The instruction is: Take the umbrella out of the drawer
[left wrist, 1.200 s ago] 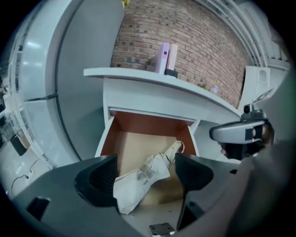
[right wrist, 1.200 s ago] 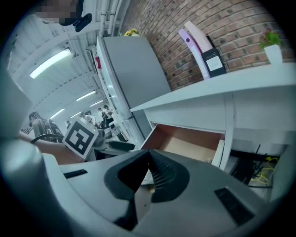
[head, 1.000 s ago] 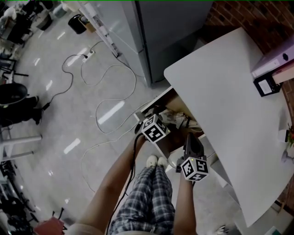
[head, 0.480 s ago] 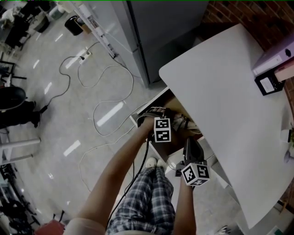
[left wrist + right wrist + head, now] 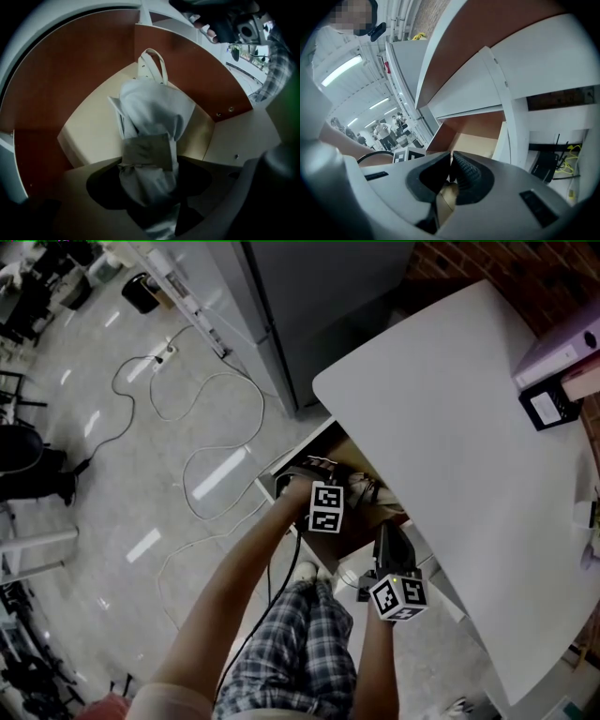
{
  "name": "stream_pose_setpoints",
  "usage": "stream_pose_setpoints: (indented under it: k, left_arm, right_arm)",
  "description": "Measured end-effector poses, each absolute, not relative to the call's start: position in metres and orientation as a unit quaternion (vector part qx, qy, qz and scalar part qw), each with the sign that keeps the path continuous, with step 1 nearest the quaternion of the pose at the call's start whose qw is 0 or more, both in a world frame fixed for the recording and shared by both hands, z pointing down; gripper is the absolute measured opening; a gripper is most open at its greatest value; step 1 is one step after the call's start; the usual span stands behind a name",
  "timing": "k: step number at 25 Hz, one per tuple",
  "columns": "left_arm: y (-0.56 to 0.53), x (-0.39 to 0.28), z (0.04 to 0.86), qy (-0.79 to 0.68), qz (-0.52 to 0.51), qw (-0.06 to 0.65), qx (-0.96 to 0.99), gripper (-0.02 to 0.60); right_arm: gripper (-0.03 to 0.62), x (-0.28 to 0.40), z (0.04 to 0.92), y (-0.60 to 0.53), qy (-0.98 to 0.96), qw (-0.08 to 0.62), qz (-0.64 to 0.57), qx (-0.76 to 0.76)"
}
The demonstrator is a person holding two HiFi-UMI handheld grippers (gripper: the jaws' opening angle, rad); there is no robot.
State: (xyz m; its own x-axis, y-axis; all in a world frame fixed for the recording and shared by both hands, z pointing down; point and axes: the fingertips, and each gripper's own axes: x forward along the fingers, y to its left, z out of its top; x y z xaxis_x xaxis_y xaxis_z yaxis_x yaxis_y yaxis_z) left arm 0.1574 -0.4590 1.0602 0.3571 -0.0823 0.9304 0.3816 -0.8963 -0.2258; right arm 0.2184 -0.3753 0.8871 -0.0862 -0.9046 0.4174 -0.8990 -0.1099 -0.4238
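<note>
Umbrella, folded, pale grey fabric (image 5: 150, 117), lies on the tan floor of the open wooden drawer with red-brown walls (image 5: 70, 75). It runs straight ahead from the left gripper (image 5: 150, 185). Left claw points steeply down into the drawer. Its jaws have just been closing and stand fairly wide, with the umbrella's near end between them, fabric filling the gap and meeting both pads. Grey wrap band (image 5: 146, 152) round the umbrella sits just ahead of the jaw tips. White loop strap (image 5: 152, 65) is at the umbrella's far end, close to the drawer's back wall. Right gripper (image 5: 451, 161) is outside the drawer, to the right of the left one and nearer the person. Its jaws are pressed together with nothing in them. Ahead of the right claw is the drawer's open box; above it, the underside of the white tabletop (image 5: 450, 446). Both forearms reach down from the bottom edge in the head view.
</note>
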Motion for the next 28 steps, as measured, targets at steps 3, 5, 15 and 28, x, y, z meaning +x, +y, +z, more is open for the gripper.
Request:
stream_pose_setpoints:
  k: [3,5,15,28]
  left_arm:
    - [-0.457,0.153,1.055,-0.095,-0.552,0.208,-0.802,0.285]
    - [-0.457,0.152,1.05,-0.095,-0.549,0.21,-0.803,0.281]
    - [-0.452,0.141,1.007,-0.081,-0.525,0.222,-0.818,0.278]
    - [-0.432,0.095,0.926,-0.053,-0.503,0.225,-0.833,0.276]
  right_arm:
    - [0.02,0.218,0.888,-0.369,0.664,-0.003,-0.315,-0.678]
    - [0.02,0.219,0.885,-0.365,0.662,-0.007,-0.315,-0.68]
    - [0.02,0.224,0.873,-0.334,0.644,-0.024,-0.322,-0.694]
    - [0.02,0.209,0.829,-0.302,0.649,-0.044,-0.317,-0.691]
